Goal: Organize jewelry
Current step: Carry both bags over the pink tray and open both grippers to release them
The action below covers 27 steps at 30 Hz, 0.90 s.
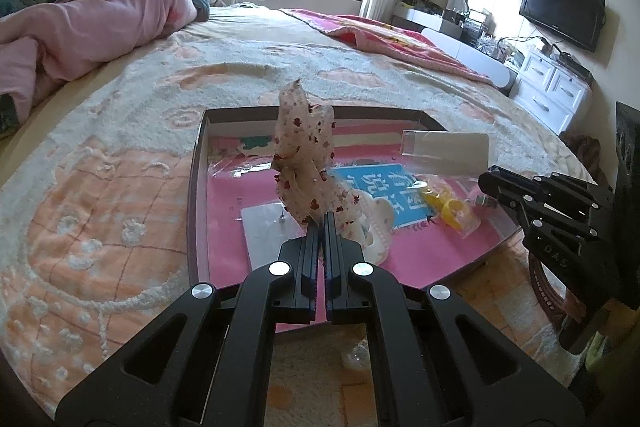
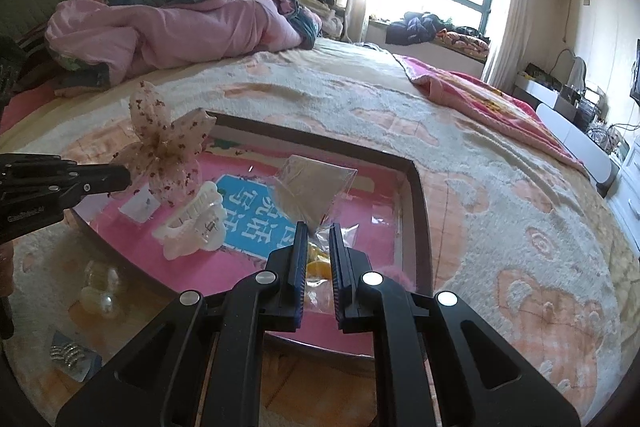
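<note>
Standing upright, the floral bow [image 1: 306, 155] rises from the left gripper [image 1: 322, 218].

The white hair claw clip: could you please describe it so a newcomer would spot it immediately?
On the bed sits a shallow box with a pink floor. The white hair claw clip lies at its near left, beside the blue label. It alone is glossy white with toothed jaws.

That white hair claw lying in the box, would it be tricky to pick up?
The white hair claw looks like glossy hard plastic, so probably stiff, light and a bit slippery. Its curved teeth rest on the smooth pink box floor, so a push would likely slide it.
</note>
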Available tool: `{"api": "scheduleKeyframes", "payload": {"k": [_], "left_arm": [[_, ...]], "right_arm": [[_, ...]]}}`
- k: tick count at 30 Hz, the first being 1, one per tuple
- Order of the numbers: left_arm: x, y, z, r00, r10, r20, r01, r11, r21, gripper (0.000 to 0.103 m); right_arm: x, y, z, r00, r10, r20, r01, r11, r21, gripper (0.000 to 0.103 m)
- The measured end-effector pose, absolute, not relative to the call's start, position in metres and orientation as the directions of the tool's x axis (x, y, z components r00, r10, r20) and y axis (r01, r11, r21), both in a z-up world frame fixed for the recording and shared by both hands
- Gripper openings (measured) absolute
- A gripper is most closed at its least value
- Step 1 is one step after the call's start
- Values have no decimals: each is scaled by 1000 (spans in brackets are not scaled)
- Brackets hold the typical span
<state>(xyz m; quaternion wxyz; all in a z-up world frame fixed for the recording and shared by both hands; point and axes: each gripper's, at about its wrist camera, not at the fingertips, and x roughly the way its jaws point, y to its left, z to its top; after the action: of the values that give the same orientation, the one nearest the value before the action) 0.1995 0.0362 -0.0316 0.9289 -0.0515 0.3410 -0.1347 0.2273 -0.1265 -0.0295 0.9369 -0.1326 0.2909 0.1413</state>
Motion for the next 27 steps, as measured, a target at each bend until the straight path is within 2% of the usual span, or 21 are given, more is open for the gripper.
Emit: {"api": "scheduleKeyframes", "payload": {"k": [18,19,22,25,27], "left_arm": [[201,36,-39,721,-274,-637,206,962,-181,0],[202,36,-39,721,-274,-637,207,962,-180,0],[202,36,-39,721,-274,-637,207,962,-180,0],[202,36,-39,721,-273,-636,206,962,-180,0],[202,37,-39,723,-272,-635,205,962,-179,0]], "right_arm": [[234,-134,-48,726,168,-667,-320,941,-113,13],[234,-134,-48,727,165,-666,-319,941,-114,14],[233,-136,-48,729,159,-666,-308,945,-112,29],[230,-137,-47,734,157,-661,-305,945,-114,34],[227,-137,-46,739,159,-655,-304,946,-113,41]]}}
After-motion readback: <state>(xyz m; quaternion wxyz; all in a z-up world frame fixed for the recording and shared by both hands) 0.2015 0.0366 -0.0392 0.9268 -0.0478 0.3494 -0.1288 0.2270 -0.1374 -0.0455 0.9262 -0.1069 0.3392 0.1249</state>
